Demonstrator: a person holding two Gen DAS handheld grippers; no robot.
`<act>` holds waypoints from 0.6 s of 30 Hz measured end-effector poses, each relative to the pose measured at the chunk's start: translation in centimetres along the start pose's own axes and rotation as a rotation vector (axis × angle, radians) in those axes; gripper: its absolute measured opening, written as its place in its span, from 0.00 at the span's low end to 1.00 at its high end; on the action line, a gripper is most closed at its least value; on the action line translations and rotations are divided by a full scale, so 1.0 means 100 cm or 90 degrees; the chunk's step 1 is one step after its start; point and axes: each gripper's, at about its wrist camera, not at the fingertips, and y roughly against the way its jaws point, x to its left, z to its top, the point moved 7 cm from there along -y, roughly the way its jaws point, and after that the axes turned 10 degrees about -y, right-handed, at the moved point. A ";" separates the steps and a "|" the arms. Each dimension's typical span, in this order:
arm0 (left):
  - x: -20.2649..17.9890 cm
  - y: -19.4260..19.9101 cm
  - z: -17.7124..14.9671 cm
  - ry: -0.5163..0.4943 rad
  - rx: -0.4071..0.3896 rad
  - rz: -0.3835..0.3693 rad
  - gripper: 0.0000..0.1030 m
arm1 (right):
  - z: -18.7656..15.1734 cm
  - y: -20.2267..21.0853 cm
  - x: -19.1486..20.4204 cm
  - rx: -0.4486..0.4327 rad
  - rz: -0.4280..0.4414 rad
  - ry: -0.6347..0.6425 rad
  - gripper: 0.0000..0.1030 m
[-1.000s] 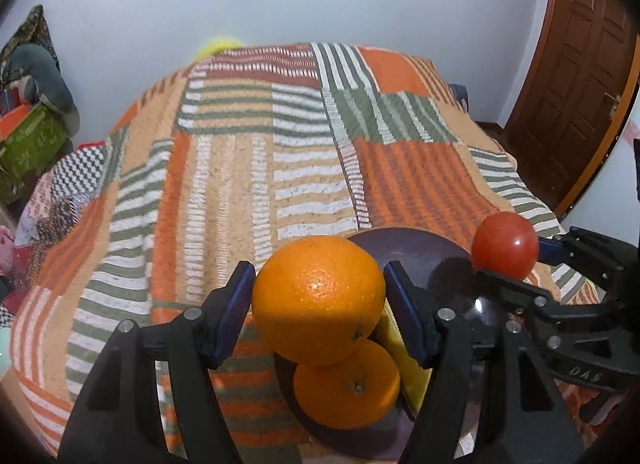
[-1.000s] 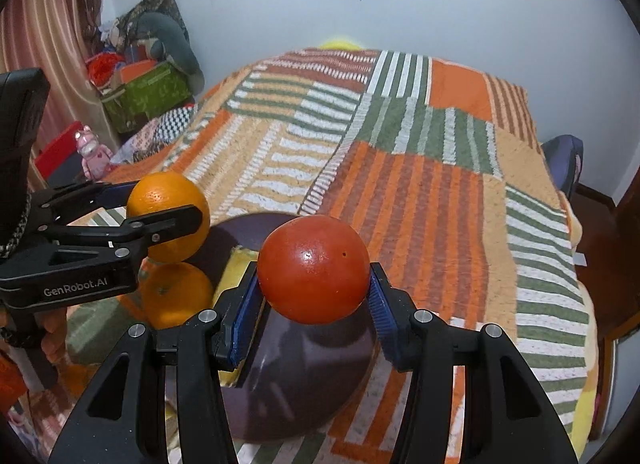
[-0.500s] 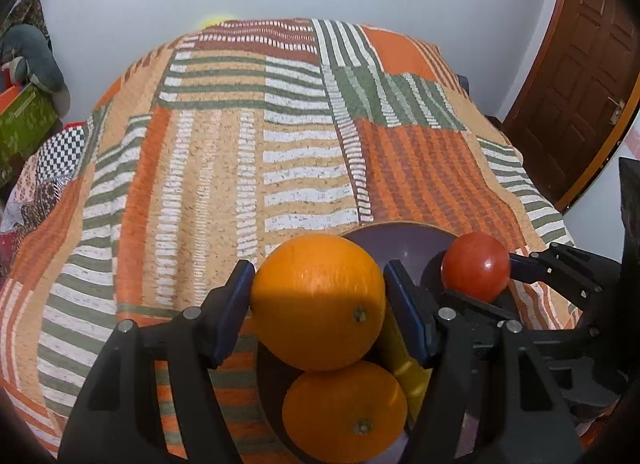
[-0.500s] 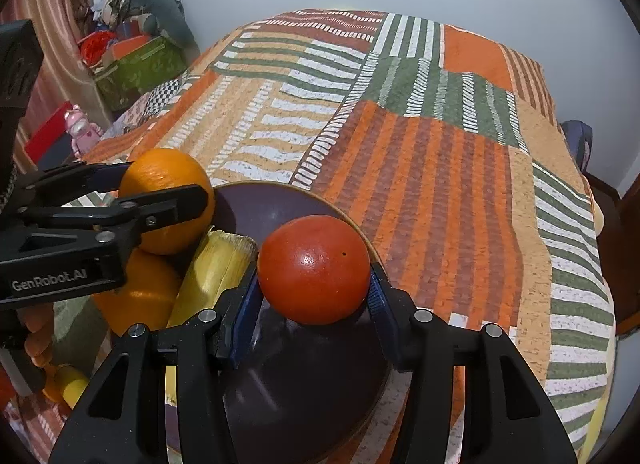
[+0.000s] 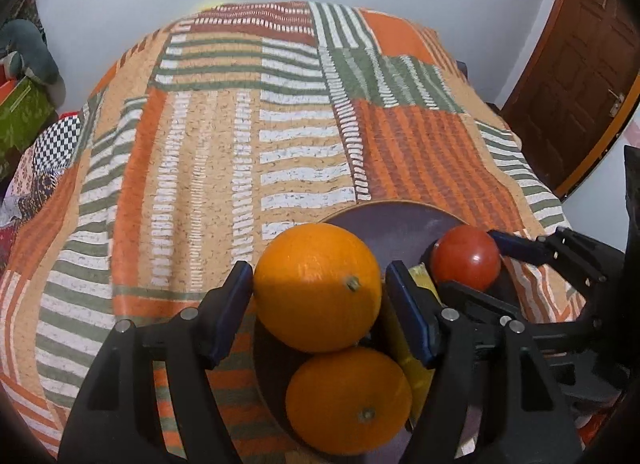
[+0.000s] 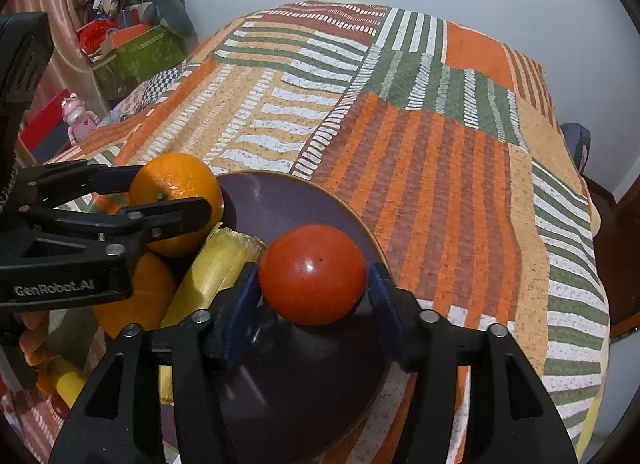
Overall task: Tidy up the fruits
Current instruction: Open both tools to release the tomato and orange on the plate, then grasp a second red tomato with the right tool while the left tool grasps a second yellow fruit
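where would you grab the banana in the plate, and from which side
Grip the banana across its width near the cut upper end, coming from above. That end juts free over the plate; the lower part is hemmed in by the oranges and both grippers.

the left tongs (image 5: 320,304) and the right tongs (image 6: 312,288) both reach forward side by side, angled slightly downward, each with its blue-padded fingers (image 6: 244,296) spread wide around something round clamped between them.

Two oranges (image 5: 318,286), one tomato (image 6: 312,274), one banana (image 6: 208,276), one plate (image 6: 280,199).
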 end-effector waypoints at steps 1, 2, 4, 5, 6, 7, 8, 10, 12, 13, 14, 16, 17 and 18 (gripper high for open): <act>-0.001 0.005 0.001 -0.003 -0.006 0.001 0.69 | 0.001 0.005 0.000 -0.011 0.000 -0.004 0.64; -0.002 0.012 0.001 -0.009 -0.014 0.001 0.71 | 0.001 0.009 0.000 -0.018 0.000 -0.006 0.65; -0.007 0.028 0.002 -0.024 -0.031 0.004 0.72 | 0.003 0.021 0.000 -0.031 0.000 -0.008 0.66; -0.009 0.036 0.002 -0.031 -0.039 0.005 0.73 | 0.004 0.025 0.000 -0.037 -0.001 -0.009 0.66; -0.011 0.045 0.002 -0.039 -0.047 0.007 0.73 | 0.004 0.034 0.000 -0.046 -0.003 -0.010 0.66; -0.014 0.054 0.002 -0.044 -0.055 0.009 0.73 | 0.004 0.040 0.000 -0.052 -0.004 -0.011 0.66; -0.015 0.062 0.001 -0.048 -0.061 0.010 0.73 | 0.004 0.048 0.000 -0.060 -0.005 -0.011 0.66; -0.018 0.080 -0.002 -0.054 -0.074 0.008 0.74 | 0.003 0.064 0.001 -0.077 -0.006 -0.013 0.66; -0.022 0.098 -0.006 -0.058 -0.084 0.004 0.75 | 0.002 0.079 0.004 -0.092 -0.004 -0.017 0.66; -0.024 0.105 -0.008 -0.059 -0.087 0.002 0.75 | 0.001 0.090 0.005 -0.102 0.000 -0.019 0.66; -0.026 0.111 -0.011 -0.060 -0.090 0.001 0.75 | -0.001 0.098 0.006 -0.108 0.002 -0.020 0.66; -0.029 0.127 -0.018 -0.062 -0.099 -0.004 0.77 | -0.005 0.112 0.009 -0.119 0.003 -0.021 0.66; -0.031 0.134 -0.022 -0.063 -0.101 -0.008 0.78 | -0.008 0.120 0.010 -0.126 0.003 -0.021 0.66; -0.034 0.140 -0.027 -0.064 -0.102 -0.011 0.78 | -0.011 0.125 0.012 -0.130 0.003 -0.021 0.66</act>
